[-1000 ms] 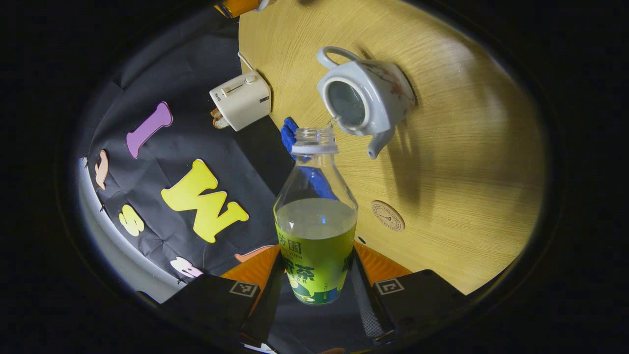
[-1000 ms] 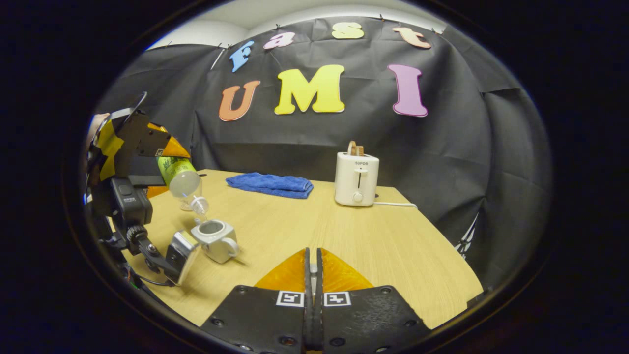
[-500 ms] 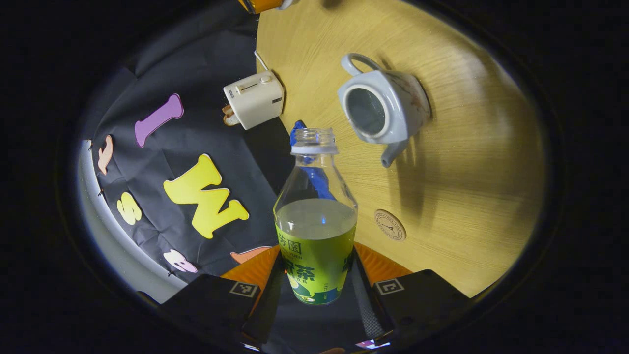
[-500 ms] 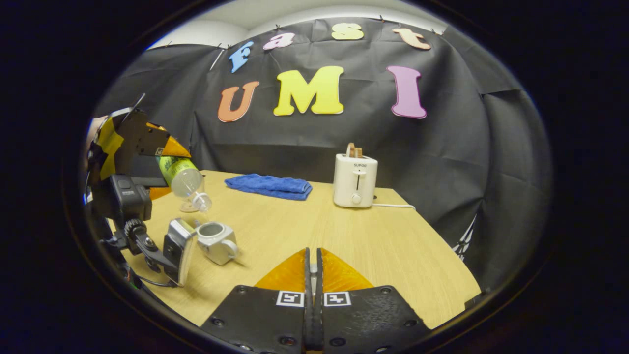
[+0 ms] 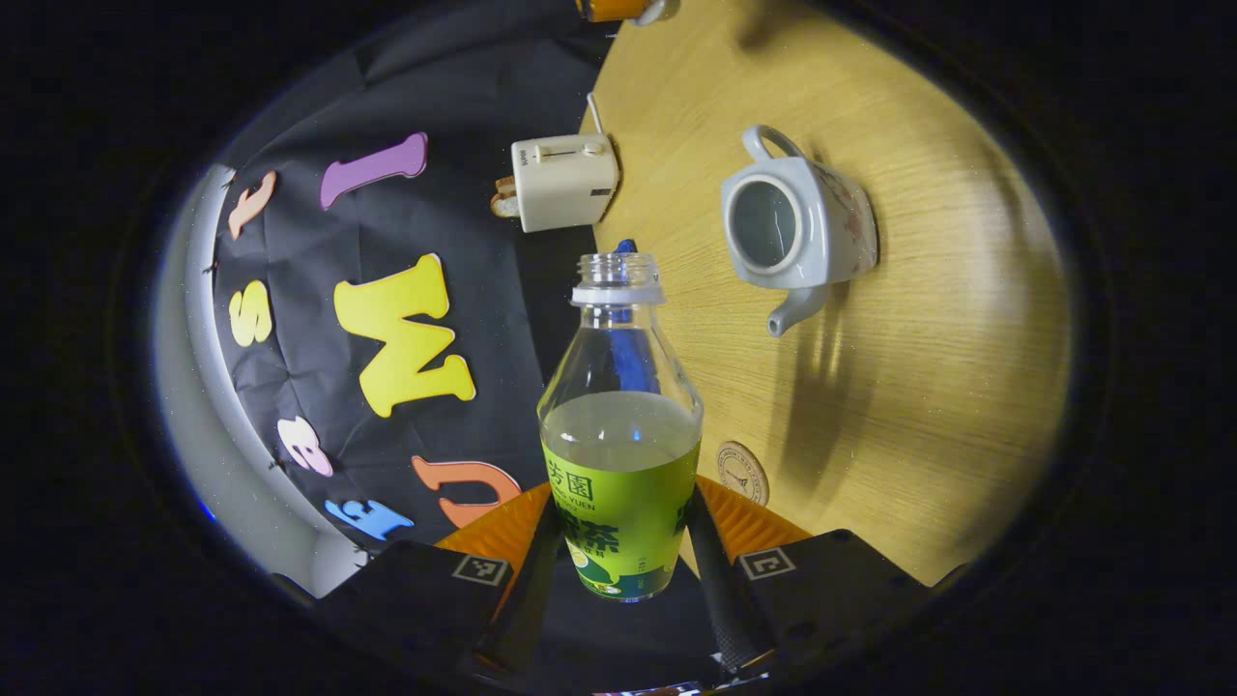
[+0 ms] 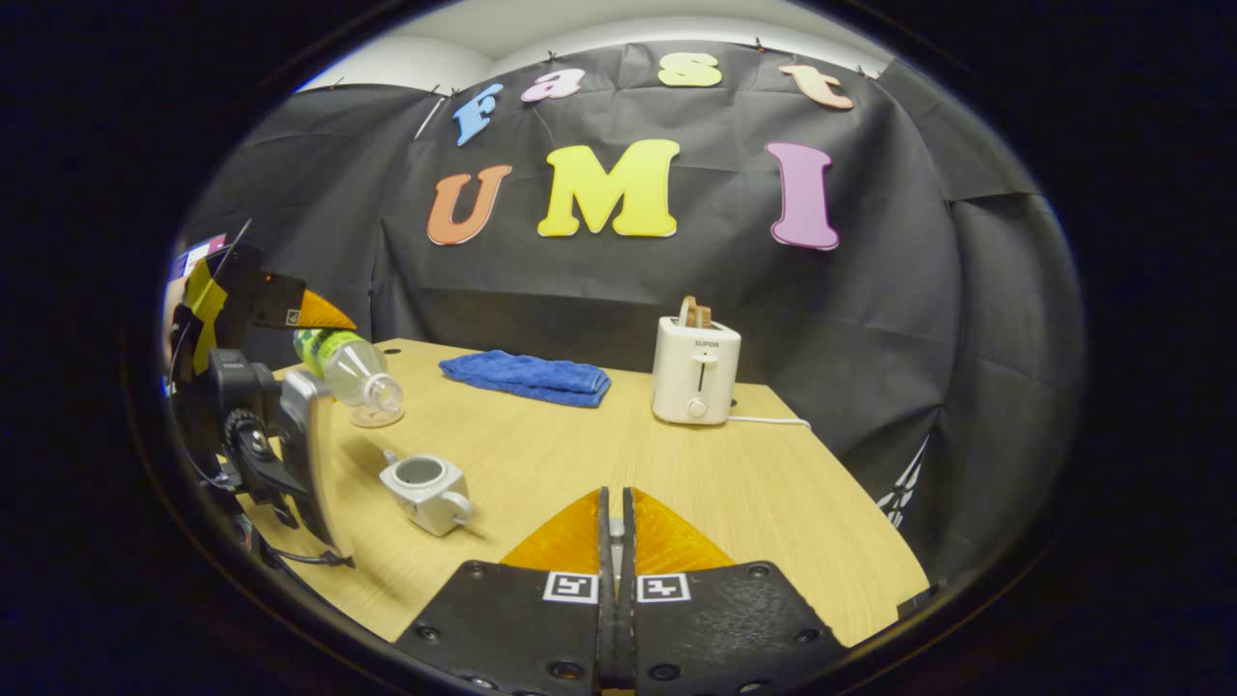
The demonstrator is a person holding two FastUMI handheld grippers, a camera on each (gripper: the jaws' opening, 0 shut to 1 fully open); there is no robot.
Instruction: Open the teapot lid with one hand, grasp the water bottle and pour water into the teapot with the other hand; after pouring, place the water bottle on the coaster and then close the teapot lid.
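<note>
My left gripper [image 5: 620,527] is shut on the label of a clear water bottle [image 5: 620,435], uncapped and partly full. In the right gripper view that bottle [image 6: 348,362] hangs tilted, neck downward, above the round coaster [image 6: 377,418], held by the left gripper [image 6: 290,309]. The white teapot [image 5: 797,227] stands on the table with its mouth uncovered, apart from the bottle's neck; the coaster [image 5: 742,472] lies nearer me. My right gripper [image 6: 616,512] is shut over the table to the right of the teapot [image 6: 422,480]. At the top edge of the left gripper view, the right gripper [image 5: 623,8] has a white piece, apparently the lid, at its tips.
A white toaster [image 6: 695,372] with bread in it stands at the back of the wooden table [image 6: 676,464], its cord trailing right. A folded blue towel [image 6: 527,377] lies at the back, left of the toaster. The table's right edge runs close behind the toaster.
The left gripper has drawn the bottle back from the teapot's mouth, to the left and toward the coaster, with the neck less steeply down. The right gripper has barely moved.
</note>
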